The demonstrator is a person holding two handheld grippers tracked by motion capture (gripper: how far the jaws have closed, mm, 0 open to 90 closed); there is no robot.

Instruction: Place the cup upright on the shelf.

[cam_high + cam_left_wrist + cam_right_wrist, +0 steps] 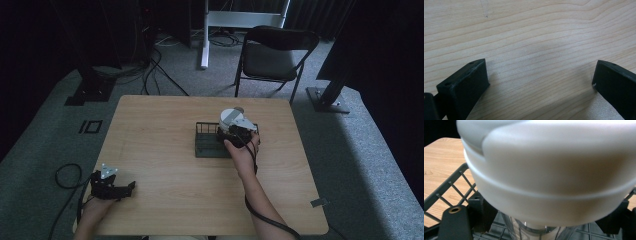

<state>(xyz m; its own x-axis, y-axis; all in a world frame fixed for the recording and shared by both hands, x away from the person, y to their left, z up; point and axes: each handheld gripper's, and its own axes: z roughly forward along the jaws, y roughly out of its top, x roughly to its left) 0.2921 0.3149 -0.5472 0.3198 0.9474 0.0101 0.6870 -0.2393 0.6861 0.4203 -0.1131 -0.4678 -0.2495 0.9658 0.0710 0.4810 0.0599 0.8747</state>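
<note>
1. High view: your left gripper rests at the near left corner of the wooden counter, in your left hand, with its cable looping off the edge onto the carpet. Your right hand holds the right gripper over the right part of a dark wire basket, which sits right of the counter's centre. A white-lidded container stands just ahead of that gripper. A folding chair stands on the floor beyond the counter.
2. Left gripper view: your jaws stand wide apart with bare wood grain between them, holding nothing.
3. Right gripper view: the container's white lid looms very close, with a clear body below it going down into the basket. Your jaws sit on either side of that clear body, just under the lid; whether they actually press it I cannot tell.
</note>
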